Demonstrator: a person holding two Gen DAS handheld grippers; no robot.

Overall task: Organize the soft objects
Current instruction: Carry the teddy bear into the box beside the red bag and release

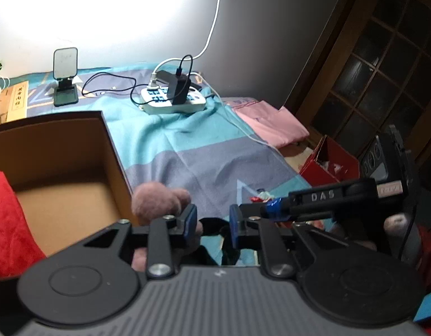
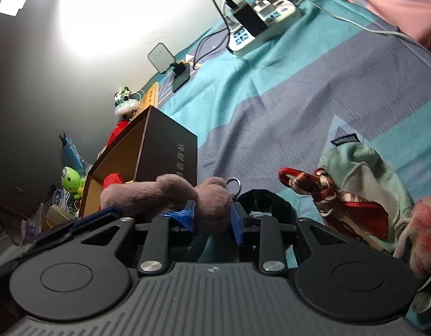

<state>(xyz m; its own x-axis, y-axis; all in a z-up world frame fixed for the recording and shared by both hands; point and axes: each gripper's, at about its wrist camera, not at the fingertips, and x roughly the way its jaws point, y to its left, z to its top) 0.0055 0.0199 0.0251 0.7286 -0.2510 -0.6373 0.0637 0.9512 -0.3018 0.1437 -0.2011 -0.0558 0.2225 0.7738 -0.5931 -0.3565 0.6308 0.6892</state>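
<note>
In the left wrist view, your left gripper (image 1: 212, 224) sits at the bottom centre with its blue pads a modest gap apart and nothing pressed between them; the mauve plush toy (image 1: 159, 201) bulges just outside the left pad, beside the near corner of the open cardboard box (image 1: 75, 145) that fills the left of the frame. The right gripper (image 1: 268, 210) reaches in from the right edge, its blue-taped tip close to your right pad. A red cloth (image 1: 8, 224) drapes at the far left, and the power strip (image 1: 173, 100) and phone stand (image 1: 65, 78) sit well back, toward the upper middle, clear of the work. In the right wrist view, the right gripper (image 2: 212, 218) at the bottom centre has its pads closed onto the plush toy (image 2: 187, 198), squeezing the head end so the body sticks out leftward toward the box (image 2: 165, 145) in the left middle. That grip looks meant to carry the toy over the box wall, and the box is probably open and close by so that soft things can be dropped in; something red already lies inside. To the right, a pale green pouch (image 2: 363, 173) with a red patterned scarf (image 2: 327, 193) across it and a pink fluffy item (image 2: 422, 229) lie on the striped bedsheet (image 2: 299, 98), seemingly not yet sorted.
</note>
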